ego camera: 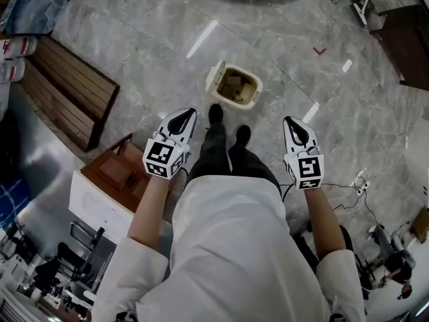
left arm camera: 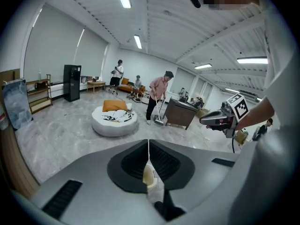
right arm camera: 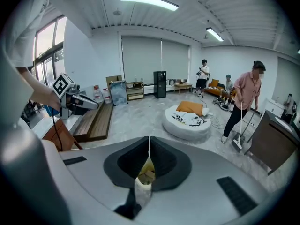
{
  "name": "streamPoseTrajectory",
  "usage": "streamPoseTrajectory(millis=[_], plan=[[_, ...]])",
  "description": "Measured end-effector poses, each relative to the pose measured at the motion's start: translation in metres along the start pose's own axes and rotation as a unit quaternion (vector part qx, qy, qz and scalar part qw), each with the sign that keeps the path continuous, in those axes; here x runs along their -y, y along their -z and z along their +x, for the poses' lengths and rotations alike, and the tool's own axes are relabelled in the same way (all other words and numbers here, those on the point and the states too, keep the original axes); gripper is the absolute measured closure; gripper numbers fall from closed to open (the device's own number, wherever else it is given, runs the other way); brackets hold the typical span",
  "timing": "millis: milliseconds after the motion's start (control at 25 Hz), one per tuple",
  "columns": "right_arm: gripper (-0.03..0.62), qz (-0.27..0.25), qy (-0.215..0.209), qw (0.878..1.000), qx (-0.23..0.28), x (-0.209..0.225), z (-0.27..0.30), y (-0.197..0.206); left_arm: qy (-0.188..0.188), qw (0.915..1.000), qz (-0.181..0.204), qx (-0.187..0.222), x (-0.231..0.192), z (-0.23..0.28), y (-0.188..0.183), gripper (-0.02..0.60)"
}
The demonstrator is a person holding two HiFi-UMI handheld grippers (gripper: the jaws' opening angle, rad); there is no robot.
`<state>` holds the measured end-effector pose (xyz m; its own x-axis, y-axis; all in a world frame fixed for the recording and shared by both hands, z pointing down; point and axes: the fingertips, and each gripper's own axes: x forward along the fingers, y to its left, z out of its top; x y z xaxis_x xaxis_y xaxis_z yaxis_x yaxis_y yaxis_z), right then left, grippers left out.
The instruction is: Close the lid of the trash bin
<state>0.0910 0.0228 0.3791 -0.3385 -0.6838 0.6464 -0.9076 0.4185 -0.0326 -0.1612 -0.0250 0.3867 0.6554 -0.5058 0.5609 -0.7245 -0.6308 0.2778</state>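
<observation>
bin (ego camera: 236, 88): upper centre of head view, on the floor, apart from both grippers
lid (ego camera: 214, 76): open, standing at bin's left edge
left gripper (ego camera: 189, 113): jaws together, empty, lower left of bin
right gripper (ego camera: 289, 120): jaws together, empty, lower right of bin

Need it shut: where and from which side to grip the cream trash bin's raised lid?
Probably the free edge of the cream plastic lid, from the head view's left: it stands open off the left rim of the trash bin, so pushing rightward shuts it.
</observation>
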Motion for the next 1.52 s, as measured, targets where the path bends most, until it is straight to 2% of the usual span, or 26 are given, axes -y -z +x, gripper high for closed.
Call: streamPoseTrajectory(millis=[520, 640, 840, 920, 1000, 1520], plan=[[0.562, 0.067, 0.037, 0.995, -0.059, -0.012, 0.057, 0.042, 0.076, 0.9946, -0.002, -0.070, -0.042, 0.091, 0.058, 0.561], [0.562, 0.082, 0.039, 0.993, -0.071, -0.017, 0.070, 0.054, 0.087, 0.9916, 0.006, -0.095, -0.051, 0.108, 0.076, 0.561], [0.562, 0.089, 0.039, 0.991, -0.087, -0.019, 0.088, 0.068, 0.099, 0.9879, -0.001, -0.120, -0.059, 0.131, 0.100, 0.560], [0.562, 0.093, 0.038, 0.991, -0.092, -0.019, 0.092, 0.072, 0.101, 0.9865, -0.006, -0.128, -0.062, 0.137, 0.107, 0.552], [0.562, 0.098, 0.035, 0.990, -0.096, -0.021, 0.097, 0.074, 0.102, 0.9853, -0.013, -0.137, -0.064, 0.143, 0.114, 0.498], [0.562, 0.111, -0.010, 0.987, -0.120, -0.017, 0.126, 0.107, 0.055, 0.9811, -0.037, -0.182, -0.082, 0.193, 0.152, 0.416]])
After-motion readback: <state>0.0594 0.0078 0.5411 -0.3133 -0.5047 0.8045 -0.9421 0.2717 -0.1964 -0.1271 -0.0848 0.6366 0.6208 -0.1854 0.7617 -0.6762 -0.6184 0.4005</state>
